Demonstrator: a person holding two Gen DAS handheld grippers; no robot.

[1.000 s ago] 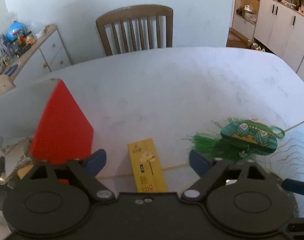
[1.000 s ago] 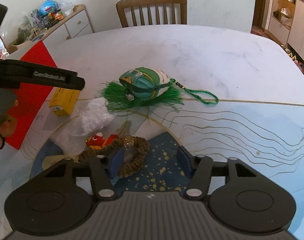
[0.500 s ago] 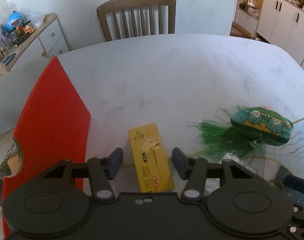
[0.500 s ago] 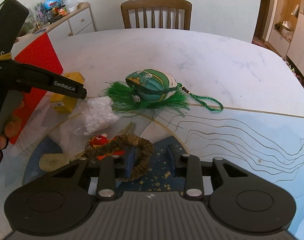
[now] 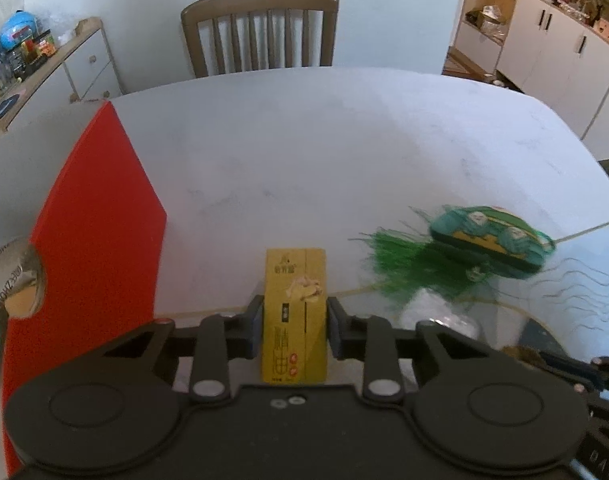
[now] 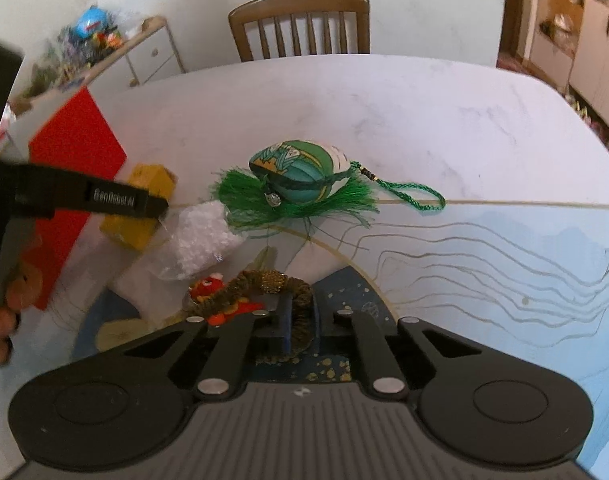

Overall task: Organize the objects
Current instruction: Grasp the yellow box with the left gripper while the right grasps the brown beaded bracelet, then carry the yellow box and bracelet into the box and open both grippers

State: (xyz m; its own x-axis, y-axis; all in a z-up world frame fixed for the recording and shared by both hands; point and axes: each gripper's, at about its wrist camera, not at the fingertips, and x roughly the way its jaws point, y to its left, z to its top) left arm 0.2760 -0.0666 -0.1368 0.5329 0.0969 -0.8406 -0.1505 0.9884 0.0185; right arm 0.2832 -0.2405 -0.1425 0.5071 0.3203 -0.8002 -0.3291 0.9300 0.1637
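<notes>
left gripper (image 5: 294,322) jaws clenched on yellow box (image 5: 295,316); right gripper (image 6: 300,322) jaws clenched on brown wreath (image 6: 264,290); green pouch (image 6: 300,178), plastic bag (image 6: 200,240) unsorted on bench (image 5: 304,152).

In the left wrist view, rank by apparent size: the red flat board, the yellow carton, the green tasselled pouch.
1. Red flat board, clearly largest.
2 and 3. Yellow carton and green tasselled pouch look similar; the carton sits closest to the camera, clamped in the left gripper, so their order is unsure.
</notes>
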